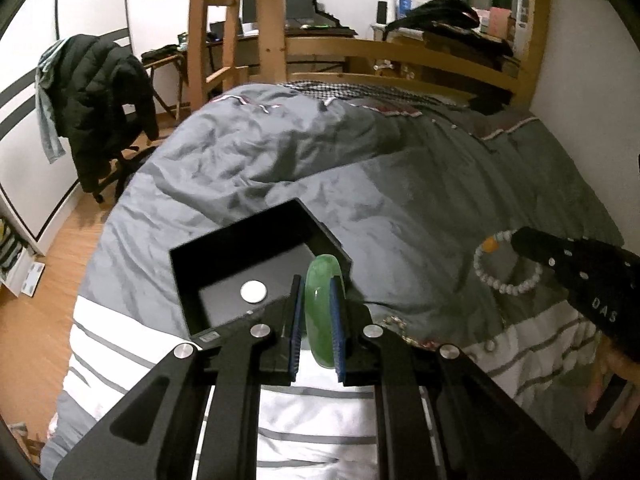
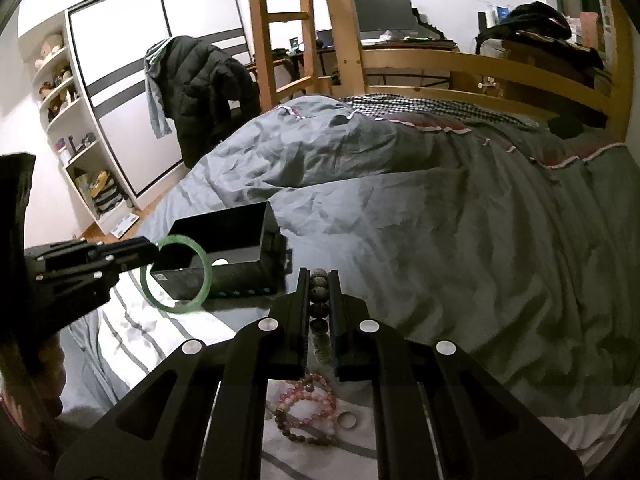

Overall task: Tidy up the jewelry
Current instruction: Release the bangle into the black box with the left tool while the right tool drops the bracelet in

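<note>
My left gripper (image 1: 318, 280) is shut on a green jade bangle (image 1: 322, 312) and holds it just in front of an open black box (image 1: 224, 244) on the bed. A round white piece (image 1: 253, 291) lies inside the box. The right wrist view shows the bangle (image 2: 178, 274) held before the box (image 2: 228, 236). My right gripper (image 2: 319, 276) is shut on a bracelet of speckled beads (image 2: 319, 294) and holds it above the bed; in the left wrist view (image 1: 528, 240) it is at the far right with the beads (image 1: 506, 264) hanging.
A pink bead bracelet (image 2: 308, 404), a darker bead strand (image 2: 312, 438) and a ring (image 2: 346, 419) lie on the white striped cover below my right gripper. The grey duvet (image 1: 360, 168) covers the bed. A chair with a black jacket (image 1: 104, 96) stands to the left.
</note>
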